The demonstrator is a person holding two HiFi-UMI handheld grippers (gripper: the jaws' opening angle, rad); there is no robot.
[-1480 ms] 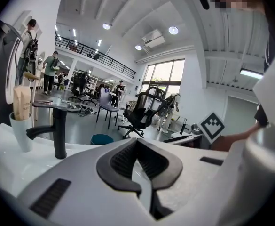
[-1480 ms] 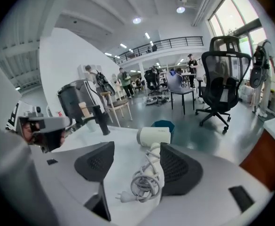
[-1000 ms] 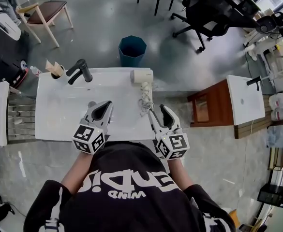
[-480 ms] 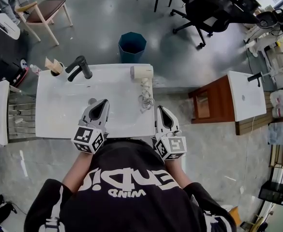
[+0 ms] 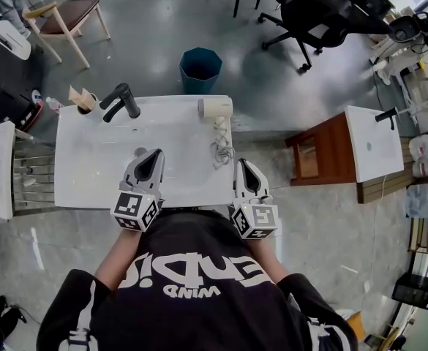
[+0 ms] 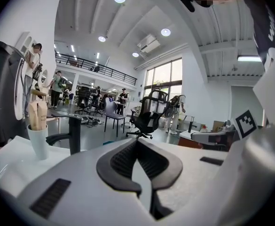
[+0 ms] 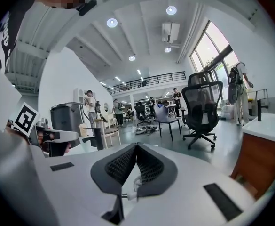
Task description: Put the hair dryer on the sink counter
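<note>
Bright, evenly lit scene, with ceiling lights [image 7: 170, 10] at 12 o'clock and windows [image 7: 210, 51] at 2 o'clock in the right gripper view. Both gripper views have heavy fisheye warp, dark corners and a slightly soft near foreground.

Black lettered shirt [image 5: 192, 287], grey left gripper [image 5: 155, 154]

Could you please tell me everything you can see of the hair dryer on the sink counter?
The hair dryer is cream-white, plastic by its look, with a short barrel and a handle pointing toward the person. It lies flat at the far right corner of the white sink counter, barrel along the back edge. Its pale cord lies bunched in loose loops on the counter past the handle's end. Only the counter touches it; the left gripper and right gripper are both clear of it.
</note>
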